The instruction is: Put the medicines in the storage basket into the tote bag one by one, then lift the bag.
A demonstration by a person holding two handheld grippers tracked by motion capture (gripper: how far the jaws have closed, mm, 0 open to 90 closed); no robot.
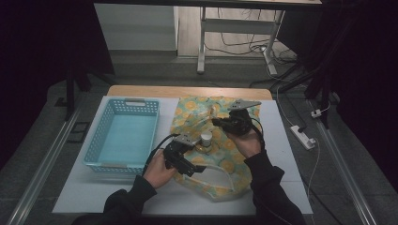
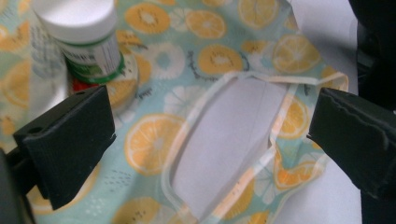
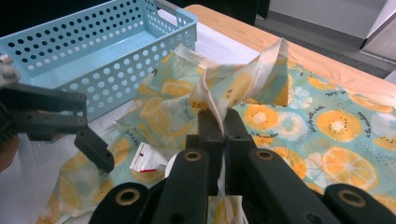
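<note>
Right hand-held gripper: 2 matte black jaws, closed flat on a glossy cream strap of the bag, the strap lifted into a creased, folded loop. Left hand-held gripper: jaws wide apart, ribbed rubber pads, nothing between them; below them hangs the bag's 2nd handle loop, a thin pale band around an oval opening. Bag: soft, crinkled, teal with orange citrus slices, lying flat on the white-covered tabletop. Cylindrical white bottle, green label, stands on the bag. Perforated light-blue plastic basket sits left of the bag.
</note>
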